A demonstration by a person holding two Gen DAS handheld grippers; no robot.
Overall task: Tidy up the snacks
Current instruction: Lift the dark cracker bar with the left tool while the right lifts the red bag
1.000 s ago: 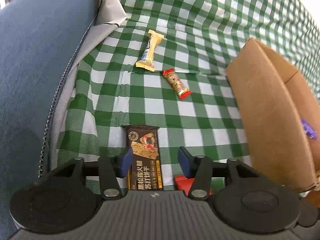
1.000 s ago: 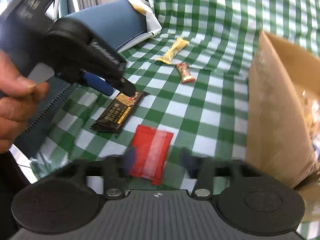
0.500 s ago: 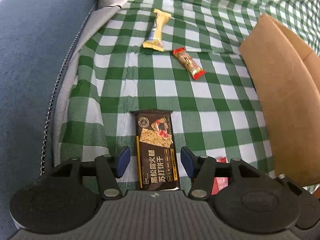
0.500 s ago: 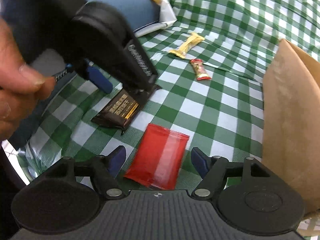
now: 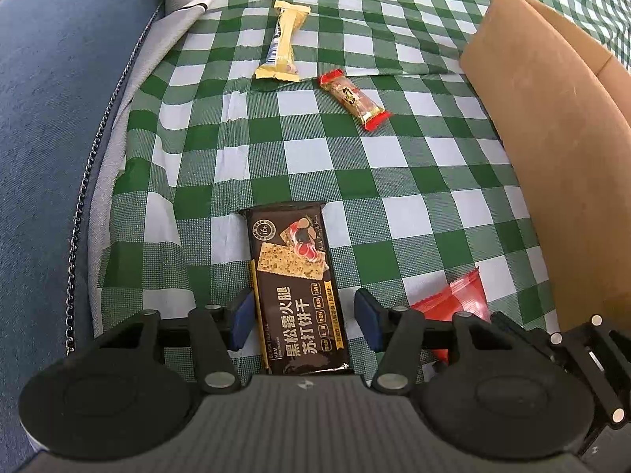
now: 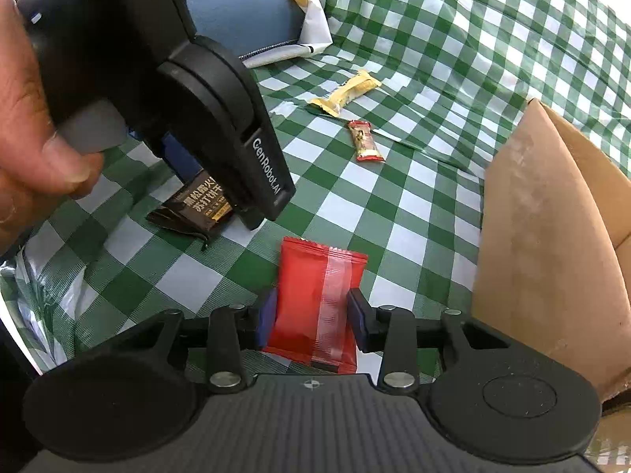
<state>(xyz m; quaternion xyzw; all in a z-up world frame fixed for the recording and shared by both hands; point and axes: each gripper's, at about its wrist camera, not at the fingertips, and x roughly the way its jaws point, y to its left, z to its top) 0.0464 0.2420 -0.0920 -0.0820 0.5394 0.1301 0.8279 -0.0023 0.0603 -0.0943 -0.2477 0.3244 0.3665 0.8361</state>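
Note:
A dark brown cracker pack point(image 5: 299, 295) lies flat on the green checked cloth point(image 5: 394, 197). My left gripper point(image 5: 303, 323) straddles its near half, pointing steeply down. Its jaws are closing; the left pad is almost against the pack and a small gap shows at the right pad. A red snack packet point(image 6: 315, 303) lies between the pads of my right gripper point(image 6: 313, 317). Those jaws are closing too, and both pads touch the packet's sides. A yellow bar point(image 5: 282, 41) and a small red-gold candy point(image 5: 353, 98) lie farther off.
An open cardboard box point(image 6: 552, 256) stands on the right, close to the red packet. A blue cushion point(image 5: 51, 118) with a chain edge borders the cloth on the left. A hand point(image 6: 31, 138) holds the left gripper just left of the right one.
The left gripper came down over the cracker pack, and its jaws narrowed slightly. The right jaws, wide around the red packet before, have come in against its sides.

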